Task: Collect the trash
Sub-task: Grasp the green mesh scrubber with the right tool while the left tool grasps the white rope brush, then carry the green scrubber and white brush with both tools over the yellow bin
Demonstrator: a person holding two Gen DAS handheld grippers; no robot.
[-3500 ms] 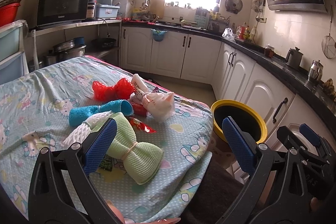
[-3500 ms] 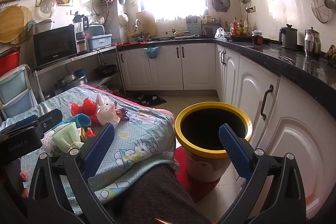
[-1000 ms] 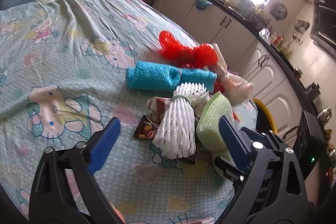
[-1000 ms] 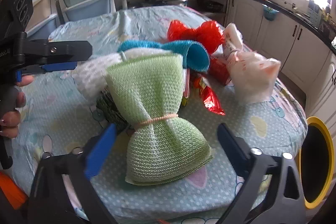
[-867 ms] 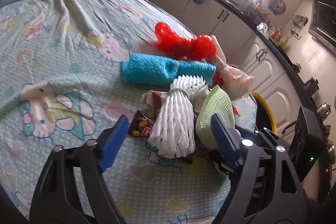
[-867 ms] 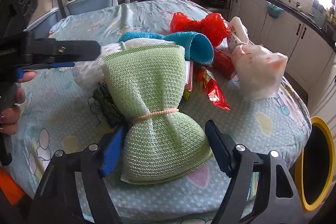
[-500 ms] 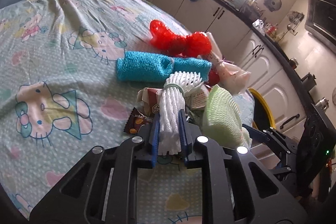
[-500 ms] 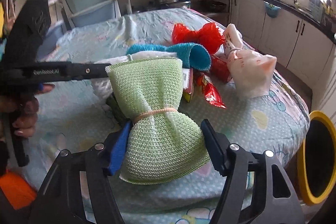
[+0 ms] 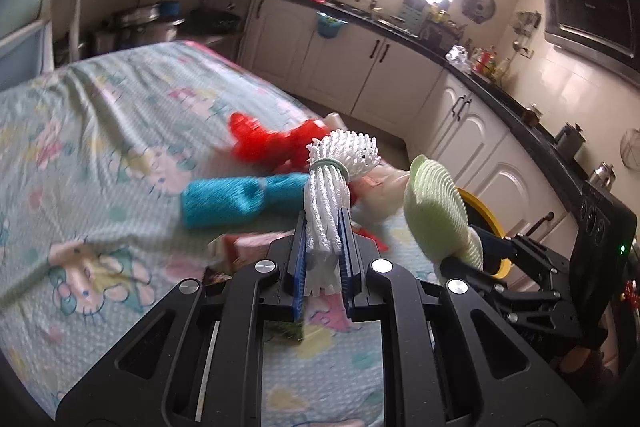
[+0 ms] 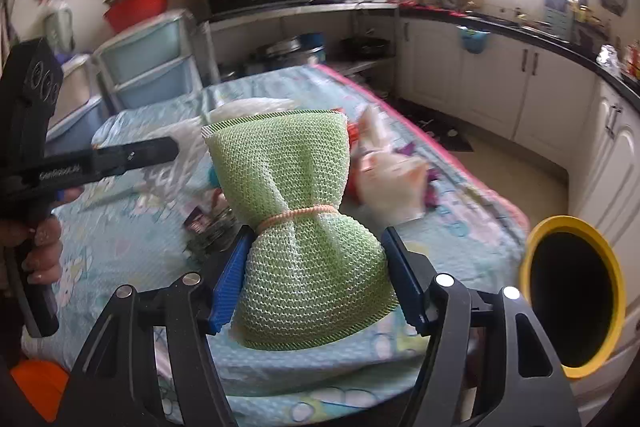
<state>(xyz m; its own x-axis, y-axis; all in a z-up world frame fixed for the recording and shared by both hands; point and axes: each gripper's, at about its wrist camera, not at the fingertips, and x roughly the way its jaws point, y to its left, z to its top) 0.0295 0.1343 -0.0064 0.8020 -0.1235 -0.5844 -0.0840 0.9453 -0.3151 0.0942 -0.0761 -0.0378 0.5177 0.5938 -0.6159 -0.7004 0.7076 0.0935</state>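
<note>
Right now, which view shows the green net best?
The right wrist view: the green net faces the camera whole between the right gripper fingers. The left wrist view shows it edge-on, at the side.

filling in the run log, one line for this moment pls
left gripper: shut on white foam net | right gripper: shut on green mesh bundle | yellow-rimmed bin: open, nearby

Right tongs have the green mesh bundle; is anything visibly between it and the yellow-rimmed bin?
Nothing visible. The right tongs grip the green mesh bundle above the table's edge, and the yellow-rimmed bin stands open on the floor to the right. Only the tablecloth edge and bare floor lie between them.
</note>
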